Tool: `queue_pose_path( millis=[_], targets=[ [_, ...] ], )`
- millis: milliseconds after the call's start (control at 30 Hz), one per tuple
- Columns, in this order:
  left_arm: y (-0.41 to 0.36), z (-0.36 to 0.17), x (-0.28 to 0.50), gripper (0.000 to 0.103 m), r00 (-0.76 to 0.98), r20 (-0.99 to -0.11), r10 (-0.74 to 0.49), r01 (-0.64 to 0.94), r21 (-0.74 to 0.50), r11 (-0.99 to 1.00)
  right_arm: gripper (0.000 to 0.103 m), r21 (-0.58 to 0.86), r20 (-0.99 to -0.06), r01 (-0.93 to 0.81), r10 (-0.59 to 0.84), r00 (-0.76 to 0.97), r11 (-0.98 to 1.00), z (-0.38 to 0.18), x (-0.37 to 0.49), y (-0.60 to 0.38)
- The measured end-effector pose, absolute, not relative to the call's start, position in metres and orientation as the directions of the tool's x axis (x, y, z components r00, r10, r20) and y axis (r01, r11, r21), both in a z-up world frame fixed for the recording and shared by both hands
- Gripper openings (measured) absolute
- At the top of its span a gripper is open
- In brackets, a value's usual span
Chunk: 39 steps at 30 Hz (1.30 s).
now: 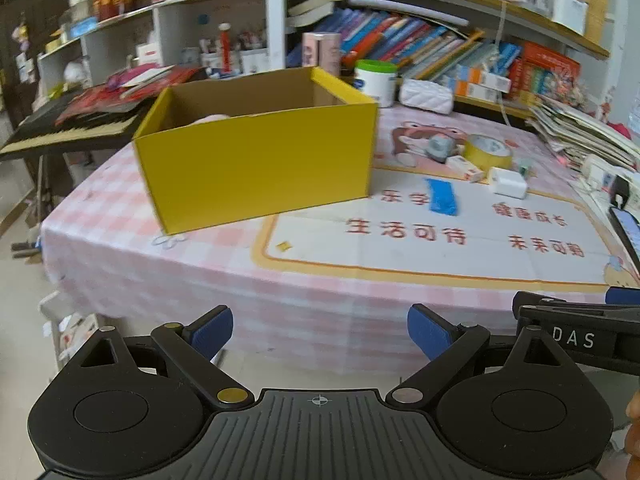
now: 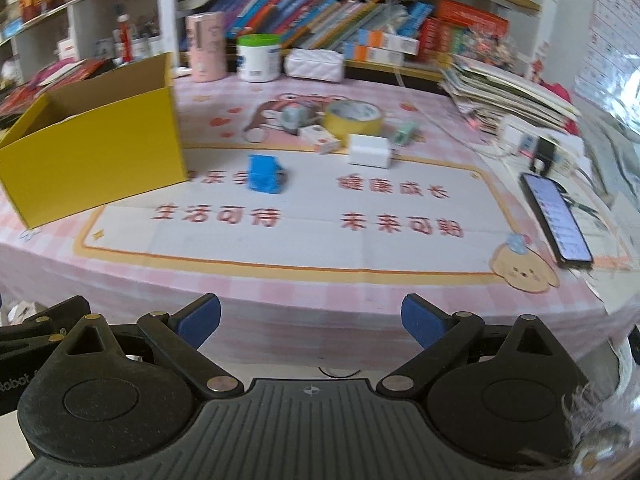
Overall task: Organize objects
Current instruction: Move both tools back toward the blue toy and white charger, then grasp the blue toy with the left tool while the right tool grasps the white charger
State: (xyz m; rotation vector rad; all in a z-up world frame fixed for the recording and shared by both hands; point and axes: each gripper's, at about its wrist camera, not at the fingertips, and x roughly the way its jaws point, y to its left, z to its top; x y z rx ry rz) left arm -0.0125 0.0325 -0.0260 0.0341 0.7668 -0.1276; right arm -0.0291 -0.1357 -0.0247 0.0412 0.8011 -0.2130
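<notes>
An open yellow cardboard box (image 1: 256, 164) (image 2: 92, 152) stands on the left part of the pink checked table, with something pale pink (image 1: 210, 119) showing inside. To its right lie a blue packet (image 1: 442, 196) (image 2: 264, 174), a white charger block (image 1: 507, 182) (image 2: 369, 151), a roll of yellow tape (image 1: 487, 151) (image 2: 352, 117), a small white-and-red box (image 1: 464, 168) (image 2: 322, 138), a grey toy (image 1: 439, 148) (image 2: 294, 116) and a pale green item (image 2: 404, 133). My left gripper (image 1: 320, 332) and right gripper (image 2: 311, 322) both hang open and empty, short of the table's front edge.
A phone (image 2: 556, 216) (image 1: 626, 228) lies at the table's right edge beside a power strip (image 2: 540, 146) and stacked papers (image 2: 508, 88). A white tub (image 1: 376, 82) (image 2: 258, 58), pink canister (image 2: 206, 46), white pouch (image 2: 316, 64) and bookshelves line the back. A keyboard (image 1: 68, 130) stands left.
</notes>
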Motion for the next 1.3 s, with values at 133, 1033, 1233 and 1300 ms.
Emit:
queue_pose_path(
  millis=[133,1033,1233,1300],
  targets=[
    [0.017,-0.026,-0.005,0.096,0.708,-0.694,-0.127,0.161,-0.016,0.987,0.098,-0.044,-0.718,0.241,-0.199,0.667,0.969,-0.025,-0.029,-0.152],
    [-0.076,-0.026,0.079,0.095,0.725,-0.671,-0.156,0.186,-0.028,0.982,0.098,-0.058,-0.696,0.238,-0.21,0.687,0.97,-0.015,0.062,-0.243],
    [-0.099,-0.031,0.107,0.085,0.727,-0.674,-0.131,0.17,-0.009,0.985,0.098,-0.044,-0.692,0.233,-0.198,0.695,0.972,-0.017,0.089,-0.269],
    [-0.106,-0.033,0.115,0.083,0.726,-0.676,-0.125,0.166,-0.004,0.986,0.098,-0.037,-0.692,0.227,-0.189,0.697,0.973,-0.018,0.098,-0.275]
  ],
)
